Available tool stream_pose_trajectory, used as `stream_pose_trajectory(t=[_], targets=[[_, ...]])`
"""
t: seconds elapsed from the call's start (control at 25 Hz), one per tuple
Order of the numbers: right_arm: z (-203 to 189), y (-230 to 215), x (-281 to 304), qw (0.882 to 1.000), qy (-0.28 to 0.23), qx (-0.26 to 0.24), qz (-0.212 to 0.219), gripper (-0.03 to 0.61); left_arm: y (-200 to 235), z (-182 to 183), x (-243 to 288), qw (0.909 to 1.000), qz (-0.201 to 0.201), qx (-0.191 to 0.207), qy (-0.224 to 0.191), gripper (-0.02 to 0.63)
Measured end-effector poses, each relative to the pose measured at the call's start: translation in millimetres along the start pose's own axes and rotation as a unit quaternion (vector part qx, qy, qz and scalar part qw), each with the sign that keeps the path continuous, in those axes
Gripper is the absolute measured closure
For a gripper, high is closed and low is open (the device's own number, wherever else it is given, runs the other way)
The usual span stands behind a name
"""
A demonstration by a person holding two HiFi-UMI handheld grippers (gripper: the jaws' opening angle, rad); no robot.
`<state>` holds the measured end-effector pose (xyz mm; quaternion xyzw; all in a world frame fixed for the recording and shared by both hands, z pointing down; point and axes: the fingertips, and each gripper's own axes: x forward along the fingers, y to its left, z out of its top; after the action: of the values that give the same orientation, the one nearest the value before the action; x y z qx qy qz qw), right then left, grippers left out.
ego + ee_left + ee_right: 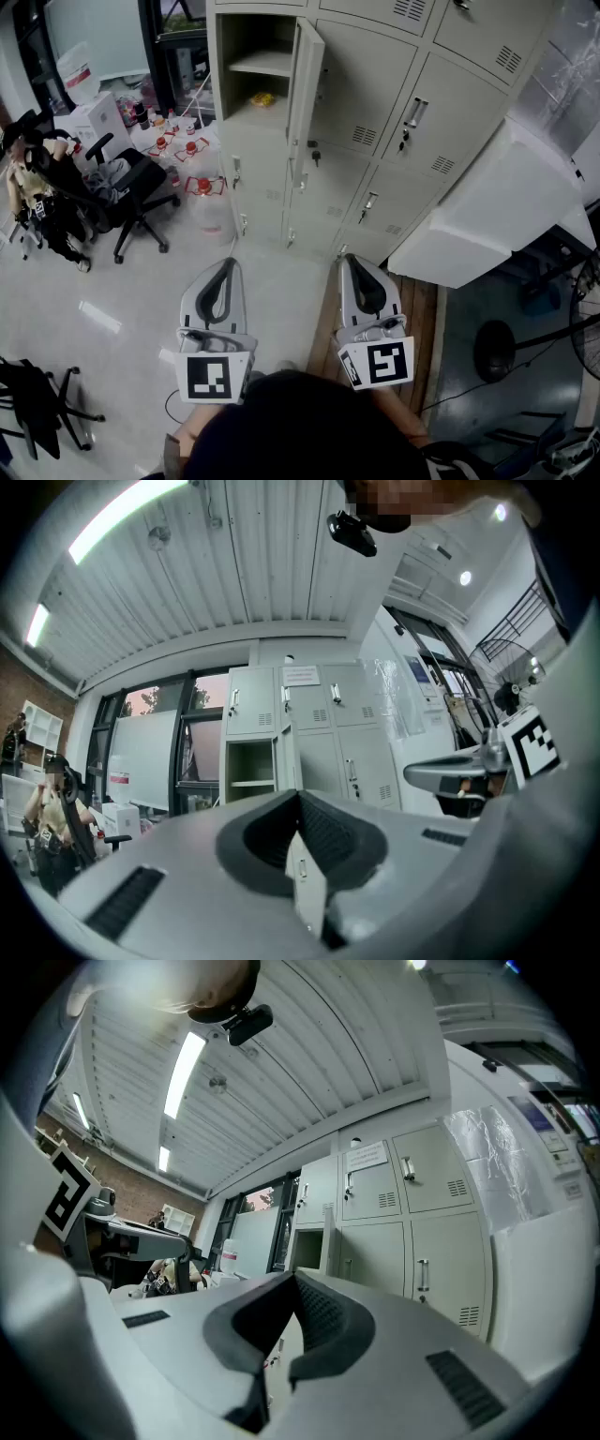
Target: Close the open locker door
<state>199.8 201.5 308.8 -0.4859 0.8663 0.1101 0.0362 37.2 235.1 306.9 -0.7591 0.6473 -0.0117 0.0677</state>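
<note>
Left hand-held gripper (228, 265): clenched, jaw tips meeting, nothing between them; held low over the floor (112, 281), well apart from the lockers.
Right hand-held gripper (350, 261): clenched, jaw tips pressed together, empty; level with the left one, pointed toward the lockers.
Locker door (307, 84): swung outward from the upper-left compartment, seen nearly edge-on in the head view; touched by neither gripper.
Open compartment (255, 66): one shelf inside; small yellow item (262, 97) lying on its bottom.
Locker bank (375, 122): beige, all other visible doors flush shut.
Office chair (131, 187): black, on the floor left of the lockers.
Bottles (190, 148): red-capped, clustered on the floor between chair and lockers.
</note>
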Motion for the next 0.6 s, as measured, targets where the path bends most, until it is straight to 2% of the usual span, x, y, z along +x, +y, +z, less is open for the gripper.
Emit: stream_pose_trajectory(t=[0.32,0.6], targets=[[-1.8,-4.2,-0.8,1.0,-0.009,-0.005,0.013,0.563,-8.6,0.2,3.0,0.9999,0.006,0.001,-0.01,0.612],[-6.4,-5.2,3.7,0.999,-0.013,0.022,0.032,0.561,-12.8,-4.0,6.3,0.9999,0.012,-0.003,-0.002,0.612]])
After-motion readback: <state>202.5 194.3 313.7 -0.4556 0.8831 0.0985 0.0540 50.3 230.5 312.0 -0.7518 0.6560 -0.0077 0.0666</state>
